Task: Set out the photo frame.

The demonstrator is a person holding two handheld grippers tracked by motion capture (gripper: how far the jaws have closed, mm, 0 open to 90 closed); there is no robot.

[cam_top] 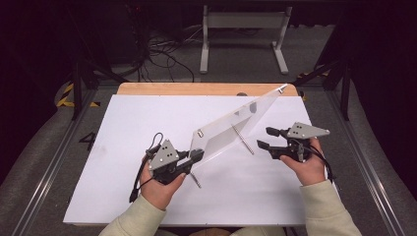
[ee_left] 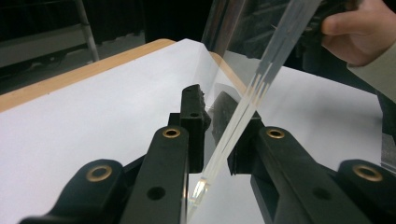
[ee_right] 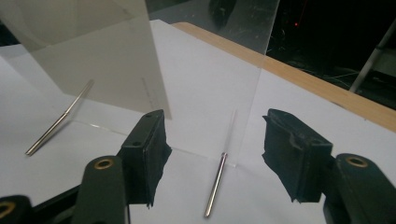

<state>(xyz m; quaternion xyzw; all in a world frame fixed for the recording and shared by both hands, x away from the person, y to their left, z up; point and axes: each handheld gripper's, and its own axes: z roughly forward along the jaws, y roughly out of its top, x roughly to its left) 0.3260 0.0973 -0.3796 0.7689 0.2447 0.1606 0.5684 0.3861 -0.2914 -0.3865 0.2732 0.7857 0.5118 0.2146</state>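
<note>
A clear plastic panel (cam_top: 236, 123) stands tilted over the white table top (cam_top: 123, 147), with one end raised toward the far right. My left gripper (cam_top: 196, 156) is shut on its lower left corner. In the left gripper view the panel's layered edge (ee_left: 261, 79) runs up between the two jaws of my left gripper (ee_left: 215, 116). My right gripper (cam_top: 264, 138) hangs open just right of the panel. In the right gripper view the right gripper (ee_right: 217, 135) frames a thin metal rod (ee_right: 215, 184) that lies on the table and runs under the panel (ee_right: 196, 70).
A second metal rod (cam_top: 195, 179) lies near the left hand; in the right gripper view the second rod (ee_right: 58, 119) is at the left. A wooden strip (cam_top: 196, 89) borders the table's far edge. Cables (cam_top: 157, 54) and a white stand (cam_top: 243, 29) sit on the floor beyond.
</note>
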